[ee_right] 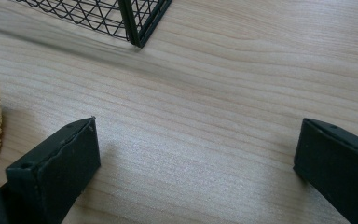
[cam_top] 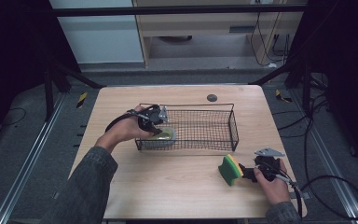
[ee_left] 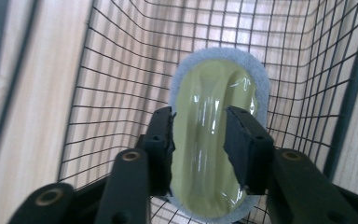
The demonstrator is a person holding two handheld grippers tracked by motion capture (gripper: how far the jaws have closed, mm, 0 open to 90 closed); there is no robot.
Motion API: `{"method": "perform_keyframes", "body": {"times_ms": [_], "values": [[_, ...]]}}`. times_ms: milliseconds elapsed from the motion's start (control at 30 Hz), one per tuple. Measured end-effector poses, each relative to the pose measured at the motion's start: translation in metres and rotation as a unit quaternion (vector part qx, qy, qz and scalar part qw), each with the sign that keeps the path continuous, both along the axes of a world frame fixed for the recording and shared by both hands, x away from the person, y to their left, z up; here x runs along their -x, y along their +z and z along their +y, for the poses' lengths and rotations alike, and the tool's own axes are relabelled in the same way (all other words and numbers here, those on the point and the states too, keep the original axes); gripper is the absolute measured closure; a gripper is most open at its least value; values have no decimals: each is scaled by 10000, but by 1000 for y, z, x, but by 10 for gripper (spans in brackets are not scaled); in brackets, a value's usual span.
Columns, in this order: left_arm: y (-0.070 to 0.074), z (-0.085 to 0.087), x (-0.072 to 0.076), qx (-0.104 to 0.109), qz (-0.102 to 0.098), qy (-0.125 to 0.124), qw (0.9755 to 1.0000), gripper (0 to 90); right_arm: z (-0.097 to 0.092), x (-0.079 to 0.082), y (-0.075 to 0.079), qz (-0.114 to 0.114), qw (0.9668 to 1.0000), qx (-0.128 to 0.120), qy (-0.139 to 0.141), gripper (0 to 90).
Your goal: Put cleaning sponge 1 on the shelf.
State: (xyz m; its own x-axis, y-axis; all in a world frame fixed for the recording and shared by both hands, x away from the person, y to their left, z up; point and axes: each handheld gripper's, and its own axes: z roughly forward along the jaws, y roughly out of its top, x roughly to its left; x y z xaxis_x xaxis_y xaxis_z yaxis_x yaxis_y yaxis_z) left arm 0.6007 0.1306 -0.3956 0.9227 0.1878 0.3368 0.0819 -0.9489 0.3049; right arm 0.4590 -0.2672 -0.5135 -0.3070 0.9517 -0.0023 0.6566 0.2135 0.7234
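Letting go cleanly is what we judge this step calls for: the left claw point(cam_top: 160, 130) reaches over the near-left corner of the wire basket point(cam_top: 235, 127), and the scrub pad point(ee_left: 214, 135) lies inside it on the mesh floor. In the left gripper view the jaws stand a little apart on either side of the pad's raised yellow-green middle; the left one looks close against it, the right one shows a narrow gap, so we read the claw as just open and no longer pinching. We would widen the jaws a touch more before lifting, and then rise straight up, so that neither pad drags the thing or catches the basket wires.

The scrub pad is an oval, with a glossy yellow-green top that has a long ridge down the middle, and a pale grey-blue fuzzy rim around it. It rests flat, close to the basket's near wall.

Farther right, on the bench point(cam_top: 177, 186), a green and yellow sponge point(cam_top: 230, 169) stands on its edge, outside the basket. The right claw point(cam_top: 247, 171) lies just beside it. In the right gripper view its jaws are spread wide over bare wood, with the sponge off beside one jaw and nothing between them.
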Motion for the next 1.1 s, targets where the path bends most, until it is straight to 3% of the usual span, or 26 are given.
{"method": "perform_keyframes", "body": {"times_ms": [267,333,433,533,633,767,867,1100], "values": [[18,0,11,255,-264,146,9992,436,0,0,0,-3,10000,-9,0,5],[21,1,12,300,-343,286,9986,336,0,0,0,-8,10000,12,11,5],[23,2,12,378,-343,406,9979,235,0,0,0,-18,10000,19,16,5],[28,4,14,615,-265,608,9959,163,0,0,0,-10,10000,15,11,5],[34,4,22,826,-205,746,9936,115,0,0,0,-6,10000,-1,2,5],[35,3,30,837,-203,740,9935,93,0,0,0,-10,10000,6,9,4],[35,5,41,1123,-167,746,9907,81,0,0,0,-5,10000,-12,-10,5],[36,11,53,1289,-246,865,9876,54,0,0,0,-5,10000,-12,-12,5]]}}
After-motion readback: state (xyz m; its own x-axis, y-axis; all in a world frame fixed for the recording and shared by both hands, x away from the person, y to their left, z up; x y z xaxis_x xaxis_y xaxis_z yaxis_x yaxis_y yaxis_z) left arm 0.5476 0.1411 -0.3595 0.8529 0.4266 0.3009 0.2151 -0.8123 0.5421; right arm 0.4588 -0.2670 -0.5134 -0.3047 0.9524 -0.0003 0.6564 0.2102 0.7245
